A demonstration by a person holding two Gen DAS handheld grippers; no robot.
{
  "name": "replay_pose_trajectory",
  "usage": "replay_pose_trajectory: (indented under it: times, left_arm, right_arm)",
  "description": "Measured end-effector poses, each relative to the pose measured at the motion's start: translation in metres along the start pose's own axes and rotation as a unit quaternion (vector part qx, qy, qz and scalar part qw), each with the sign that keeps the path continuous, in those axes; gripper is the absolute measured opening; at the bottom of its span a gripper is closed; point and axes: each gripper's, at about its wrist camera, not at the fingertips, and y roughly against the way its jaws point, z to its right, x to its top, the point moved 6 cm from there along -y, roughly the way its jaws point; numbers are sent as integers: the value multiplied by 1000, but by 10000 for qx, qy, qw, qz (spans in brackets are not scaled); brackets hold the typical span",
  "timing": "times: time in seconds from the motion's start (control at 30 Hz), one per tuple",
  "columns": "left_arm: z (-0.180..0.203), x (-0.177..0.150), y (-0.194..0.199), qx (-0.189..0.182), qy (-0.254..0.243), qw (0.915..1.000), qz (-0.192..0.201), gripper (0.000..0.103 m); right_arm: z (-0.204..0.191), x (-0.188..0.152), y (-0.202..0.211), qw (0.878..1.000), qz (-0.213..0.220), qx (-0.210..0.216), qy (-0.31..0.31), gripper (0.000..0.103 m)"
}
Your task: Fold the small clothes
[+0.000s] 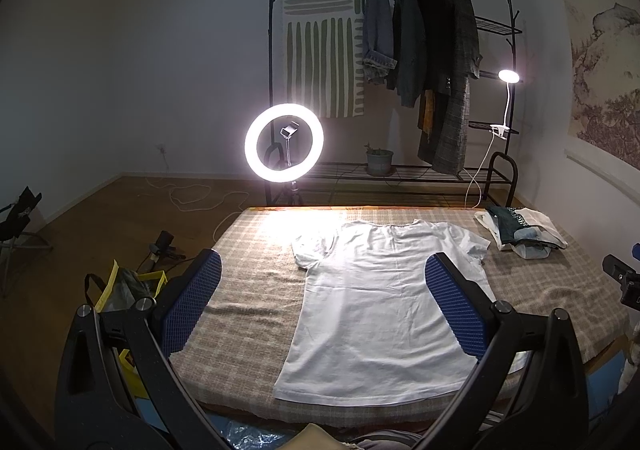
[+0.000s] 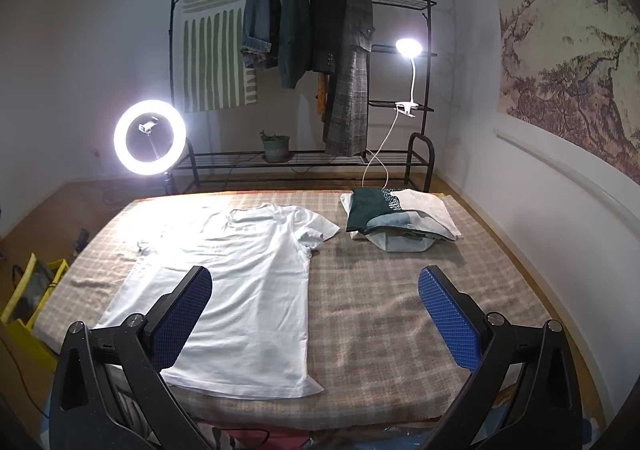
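Fingers (image 1: 456,302) hide T-shirt (image 1: 380,310) hem corner.

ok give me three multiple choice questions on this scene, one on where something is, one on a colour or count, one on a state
1. Where does the pile of folded clothes lie on the checked blanket?
A. on top of the shirt
B. beyond the shirt's sleeve, at the far right
C. at the near left corner

2. What colour is the t-shirt?
A. white
B. red
C. black

3. How is the left gripper?
A. shut on the shirt
B. shut on nothing
C. open, holding nothing

Key: 1 B, the pile sits apart from the shirt near the far right edge. 2 A, it is plain white. 3 C, its blue pads stand wide apart above the flat shirt, like the right gripper.
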Motion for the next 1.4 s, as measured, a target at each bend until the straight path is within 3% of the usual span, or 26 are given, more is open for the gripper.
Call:
replay_pose_trajectory:
  times: [0.93, 1.4]
  left_arm:
    - [-6, 3, -2, 46, 1, 10000, 22, 103]
    - [-21, -10, -33, 193, -8, 9997, -136, 103]
  right_arm:
    - [-5, -1, -4, 10000, 4, 55, 74, 103]
    - [-24, 14, -26, 9996, 56, 136, 256, 103]
